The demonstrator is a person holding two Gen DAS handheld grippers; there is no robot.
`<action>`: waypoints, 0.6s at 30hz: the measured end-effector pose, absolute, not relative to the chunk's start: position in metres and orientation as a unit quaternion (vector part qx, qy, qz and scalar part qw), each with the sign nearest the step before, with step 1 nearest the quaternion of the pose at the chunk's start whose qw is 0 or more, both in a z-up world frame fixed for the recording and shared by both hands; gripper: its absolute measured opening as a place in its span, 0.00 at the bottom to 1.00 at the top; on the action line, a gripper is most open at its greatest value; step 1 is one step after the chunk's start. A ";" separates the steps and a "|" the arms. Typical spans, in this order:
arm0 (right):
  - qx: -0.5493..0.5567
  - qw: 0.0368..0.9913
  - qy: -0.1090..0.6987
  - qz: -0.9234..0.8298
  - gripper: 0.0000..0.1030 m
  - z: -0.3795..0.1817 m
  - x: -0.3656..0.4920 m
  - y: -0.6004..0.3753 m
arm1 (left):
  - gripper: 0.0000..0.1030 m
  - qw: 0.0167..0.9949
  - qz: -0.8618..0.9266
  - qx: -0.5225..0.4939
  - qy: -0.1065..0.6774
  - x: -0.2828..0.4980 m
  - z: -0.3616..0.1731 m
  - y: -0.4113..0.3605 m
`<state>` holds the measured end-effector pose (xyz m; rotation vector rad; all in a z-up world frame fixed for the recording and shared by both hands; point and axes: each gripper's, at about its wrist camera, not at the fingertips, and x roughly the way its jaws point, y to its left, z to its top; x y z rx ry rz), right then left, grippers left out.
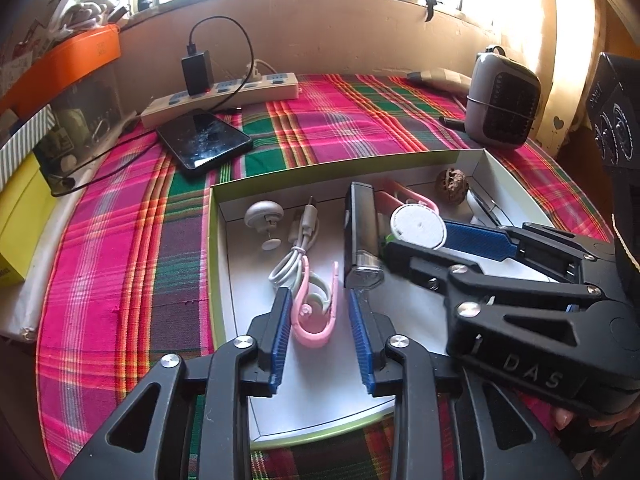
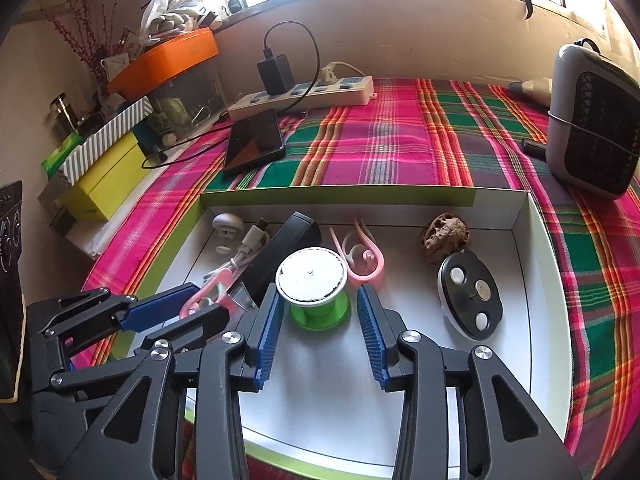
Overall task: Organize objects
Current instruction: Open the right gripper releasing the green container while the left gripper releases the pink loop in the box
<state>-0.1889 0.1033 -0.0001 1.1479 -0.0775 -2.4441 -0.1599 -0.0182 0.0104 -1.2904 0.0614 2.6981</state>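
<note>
Right gripper point(image 2: 318, 320) open over white tray point(image 2: 548, 280), blue pads either side of green spool point(image 2: 316, 292); contact not clear. Spool upright, white top disc facing up. Left gripper point(image 2: 180, 312) low at left, jaws apart around pink clip point(image 2: 208, 294). Black rectangular device point(image 2: 280, 260) lying diagonally just left of spool. White cable point(image 2: 250, 242) and small white knob point(image 2: 227, 226) in tray's far left corner. Second pink clip point(image 2: 366, 264) right of spool. Walnut shell point(image 2: 444, 236) further right, oval black-and-white device point(image 2: 470, 296) just in front of it. Plaid cloth point(image 2: 400, 140) under tray. Phone point(image 2: 254, 144) and power strip point(image 2: 304, 94) beyond.
</note>
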 end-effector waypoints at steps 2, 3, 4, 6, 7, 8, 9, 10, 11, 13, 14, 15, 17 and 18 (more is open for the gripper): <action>0.412 0.219 -0.022 -0.884 0.46 0.001 -0.188 0.101 | 0.29 0.074 0.899 -0.430 0.023 -0.160 0.010 -0.017; 0.411 0.219 -0.019 -0.885 0.46 0.001 -0.187 0.100 | 0.29 0.074 0.899 -0.430 0.023 -0.160 0.010 -0.017; 0.410 0.219 -0.017 -0.885 0.46 0.002 -0.186 0.100 | 0.29 0.075 0.899 -0.431 0.022 -0.159 0.010 -0.018; 0.410 0.219 -0.018 -0.885 0.46 0.002 -0.187 0.100 | 0.29 0.075 0.899 -0.431 0.021 -0.159 0.011 -0.018; 0.411 0.219 -0.018 -0.885 0.46 0.001 -0.186 0.100 | 0.29 0.075 0.899 -0.431 0.022 -0.159 0.011 -0.018; 0.411 0.218 -0.018 -0.885 0.46 0.001 -0.186 0.100 | 0.29 0.075 0.899 -0.431 0.022 -0.158 0.011 -0.018; 0.411 0.218 -0.018 -0.885 0.46 0.001 -0.186 0.100 | 0.29 0.075 0.899 -0.431 0.021 -0.158 0.011 -0.018; 0.411 0.218 -0.018 -0.885 0.46 0.001 -0.186 0.100 | 0.29 0.075 0.899 -0.431 0.021 -0.158 0.011 -0.018; 0.411 0.217 -0.018 -0.885 0.46 0.001 -0.186 0.100 | 0.29 0.075 0.899 -0.432 0.021 -0.158 0.011 -0.018; 0.409 0.216 -0.019 -0.886 0.46 0.002 -0.185 0.100 | 0.29 0.073 0.899 -0.432 0.022 -0.157 0.011 -0.018; 0.408 0.217 -0.021 -0.887 0.46 0.003 -0.186 0.101 | 0.29 0.072 0.899 -0.432 0.022 -0.156 0.012 -0.019; 0.407 0.217 -0.023 -0.887 0.46 0.004 -0.185 0.102 | 0.29 0.071 0.899 -0.431 0.022 -0.156 0.012 -0.019; 0.406 0.216 -0.026 -0.888 0.46 0.005 -0.185 0.103 | 0.29 0.070 0.899 -0.431 0.021 -0.155 0.013 -0.019; 0.405 0.215 -0.026 -0.888 0.46 0.005 -0.184 0.103 | 0.29 0.069 0.900 -0.431 0.021 -0.154 0.013 -0.019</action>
